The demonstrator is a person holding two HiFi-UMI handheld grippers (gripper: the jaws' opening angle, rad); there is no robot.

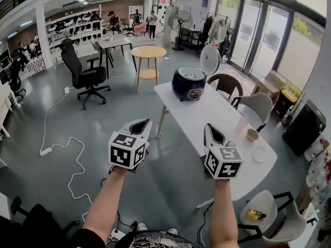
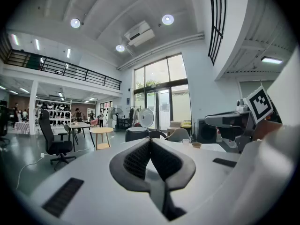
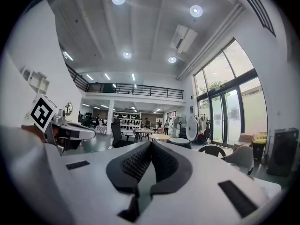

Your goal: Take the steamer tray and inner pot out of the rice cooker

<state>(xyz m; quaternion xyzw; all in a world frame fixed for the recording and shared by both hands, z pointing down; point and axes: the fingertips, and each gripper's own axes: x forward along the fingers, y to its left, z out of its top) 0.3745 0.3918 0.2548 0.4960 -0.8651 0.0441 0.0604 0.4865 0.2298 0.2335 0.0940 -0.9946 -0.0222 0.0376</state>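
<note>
A dark blue rice cooker (image 1: 189, 83) stands at the far end of the white table (image 1: 207, 112) with its round white lid (image 1: 209, 59) raised. I cannot see inside it, so the steamer tray and inner pot are hidden. My left gripper (image 1: 142, 123) is shut and empty, held over the floor off the table's left side. My right gripper (image 1: 209, 128) is shut and empty above the table's near part. Both are well short of the cooker. The cooker (image 2: 137, 134) shows far ahead in the left gripper view, and the cooker (image 3: 180, 142) also shows in the right gripper view.
A pale cup (image 1: 242, 123), a brown cup (image 1: 252, 135) and a clear disc (image 1: 259, 154) sit on the table's right side. Chairs (image 1: 257, 106) line the right edge. A round wooden table (image 1: 148, 52) and a black office chair (image 1: 85, 76) stand to the left, with cables on the floor.
</note>
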